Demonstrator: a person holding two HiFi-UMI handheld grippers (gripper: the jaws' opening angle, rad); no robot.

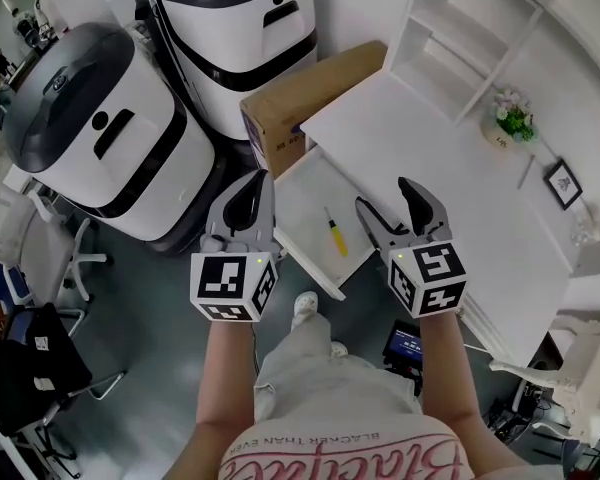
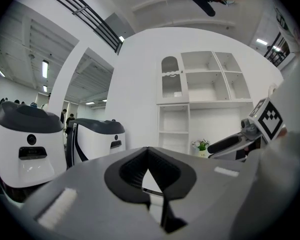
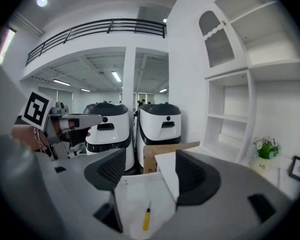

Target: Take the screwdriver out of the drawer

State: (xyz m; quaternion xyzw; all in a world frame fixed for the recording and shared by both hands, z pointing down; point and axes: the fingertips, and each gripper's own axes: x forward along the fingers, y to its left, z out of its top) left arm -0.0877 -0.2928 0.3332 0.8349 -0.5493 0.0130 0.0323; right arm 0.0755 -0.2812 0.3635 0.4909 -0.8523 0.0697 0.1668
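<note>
Drawer [image 1: 305,216] already open under table [image 1: 430,158]. Screwdriver [image 1: 336,234] lies flat inside, untouched. Right gripper [image 1: 387,196] hovers near it, jaws wide apart and empty (probably lining up). Left gripper [image 1: 252,183] jaws together, holding nothing. Grasp and lift-out remain.

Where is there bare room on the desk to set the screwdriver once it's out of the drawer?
The desk top is bare from the cardboard box across to the shelf unit: the widest free patch. The drawer holds only the screwdriver, bare bottom around it. Crowded only at the desk's far end, by the flower pot and picture frame.
</note>
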